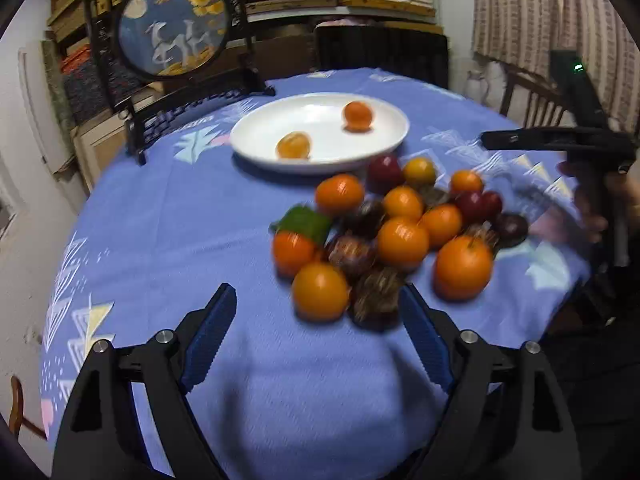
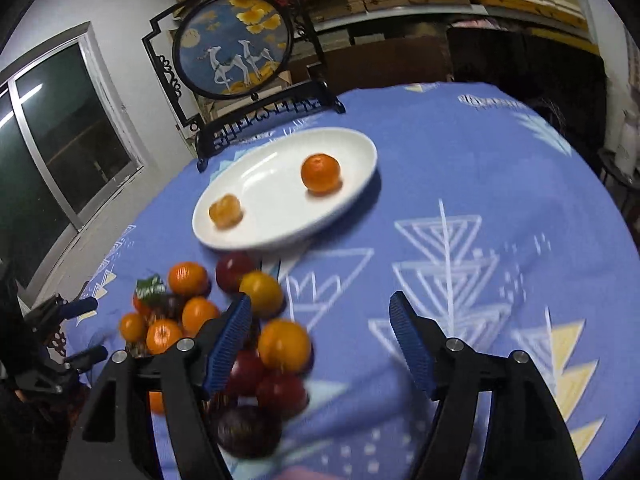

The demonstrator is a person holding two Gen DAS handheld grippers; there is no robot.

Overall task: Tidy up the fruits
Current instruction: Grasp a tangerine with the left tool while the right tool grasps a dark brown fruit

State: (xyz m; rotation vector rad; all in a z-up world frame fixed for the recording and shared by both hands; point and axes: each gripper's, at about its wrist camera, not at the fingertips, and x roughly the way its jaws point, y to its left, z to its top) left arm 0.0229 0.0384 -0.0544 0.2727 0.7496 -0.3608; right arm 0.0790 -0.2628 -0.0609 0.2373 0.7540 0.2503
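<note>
A white plate (image 1: 256,136) (image 2: 280,216) at the back of the blue-clothed table holds two oranges (image 1: 357,115) (image 1: 294,145). In front of it lies a loose pile of fruit (image 1: 402,240) (image 2: 284,344): several oranges, dark red plums and brown scaly fruits, one orange with a green leaf (image 1: 306,222). My left gripper (image 1: 316,294) is open at the pile's near edge, with nothing held. My right gripper (image 2: 320,300) is open at the pile's right side, its left finger (image 2: 232,332) over the fruit and empty. In the left wrist view the right gripper (image 1: 560,140) shows at the far right.
A round embroidered screen on a black stand (image 1: 176,24) (image 2: 234,40) stands behind the plate. A dark chair (image 1: 380,52) sits past the table's far edge, with shelves of boxes behind it. A window (image 2: 60,140) is at the left. Bare patterned cloth (image 2: 460,240) lies right of the pile.
</note>
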